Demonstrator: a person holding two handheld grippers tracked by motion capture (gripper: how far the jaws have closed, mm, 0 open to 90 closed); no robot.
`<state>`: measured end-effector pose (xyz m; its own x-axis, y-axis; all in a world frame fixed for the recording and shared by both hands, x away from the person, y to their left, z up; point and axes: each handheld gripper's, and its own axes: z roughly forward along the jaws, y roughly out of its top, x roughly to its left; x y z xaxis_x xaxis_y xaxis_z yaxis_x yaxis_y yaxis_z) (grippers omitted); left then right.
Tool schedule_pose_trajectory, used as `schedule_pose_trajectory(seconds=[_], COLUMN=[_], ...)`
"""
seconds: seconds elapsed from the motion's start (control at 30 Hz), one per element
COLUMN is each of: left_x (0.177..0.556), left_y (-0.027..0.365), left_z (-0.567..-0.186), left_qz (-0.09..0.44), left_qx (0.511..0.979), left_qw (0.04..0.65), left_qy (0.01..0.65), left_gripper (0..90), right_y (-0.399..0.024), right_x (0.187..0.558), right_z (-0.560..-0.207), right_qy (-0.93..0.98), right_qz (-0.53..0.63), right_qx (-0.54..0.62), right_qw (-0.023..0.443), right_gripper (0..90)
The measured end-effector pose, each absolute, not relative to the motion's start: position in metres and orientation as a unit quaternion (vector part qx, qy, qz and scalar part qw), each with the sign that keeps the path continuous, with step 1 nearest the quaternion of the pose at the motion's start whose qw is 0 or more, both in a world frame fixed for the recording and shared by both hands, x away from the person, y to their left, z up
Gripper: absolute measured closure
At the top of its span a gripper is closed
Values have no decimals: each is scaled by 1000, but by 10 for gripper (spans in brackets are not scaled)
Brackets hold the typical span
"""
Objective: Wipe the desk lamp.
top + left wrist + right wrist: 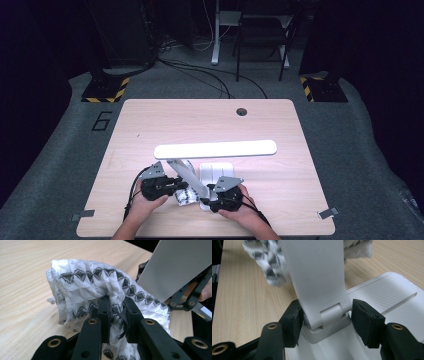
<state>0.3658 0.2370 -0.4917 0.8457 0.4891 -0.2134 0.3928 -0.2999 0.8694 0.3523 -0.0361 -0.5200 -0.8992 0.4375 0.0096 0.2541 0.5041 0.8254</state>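
Note:
A white desk lamp stands on the table near the front edge, with its flat base [216, 172], slanted arm [190, 175] and long lit head [215, 149]. My left gripper [175, 190] is shut on a white cloth with grey diamonds [183, 196], just left of the arm. In the left gripper view the cloth [95, 282] bunches over the left gripper [116, 303], and the lamp arm [180, 265] rises at the right. My right gripper [327, 312] is shut on the arm's lower hinge [329, 317], one pad on each side. Behind the arm hangs the cloth [268, 260].
The lamp base [387, 295] has a ribbed panel on top. The wooden table [150, 125] has a round cable hole [242, 111] at the back. Both hands come in from the bottom edge. Dark stands and a chair frame are on the floor beyond.

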Motion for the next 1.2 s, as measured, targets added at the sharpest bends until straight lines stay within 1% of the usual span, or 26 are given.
schedule_pose_trajectory(seconds=[0.2,0.23,0.43,0.7,0.93,1.07,1.2], left_x=[370,370,373,375,377,375,373], left_y=[225,221,218,208,207,206,205], left_z=[-502,-506,-513,-521,-522,-521,-521], left_qz=[39,40,34,43,48,51,46], left_qx=[813,813,816,829,827,830,831], left_qw=[511,509,501,479,479,477,477], left_qy=[276,280,285,286,290,285,283], left_gripper=[785,785,783,774,772,773,772], right_y=[-35,-35,-35,-32,-30,-32,-34], right_x=[352,352,350,345,344,339,336], right_z=[-519,-519,-520,-520,-520,-521,-519], right_qy=[863,863,861,861,861,856,861], right_qz=[453,452,455,458,459,455,450], right_qx=[203,201,201,191,188,215,203], right_qw=[97,102,101,111,112,118,125], right_gripper=[449,449,450,465,470,436,448])
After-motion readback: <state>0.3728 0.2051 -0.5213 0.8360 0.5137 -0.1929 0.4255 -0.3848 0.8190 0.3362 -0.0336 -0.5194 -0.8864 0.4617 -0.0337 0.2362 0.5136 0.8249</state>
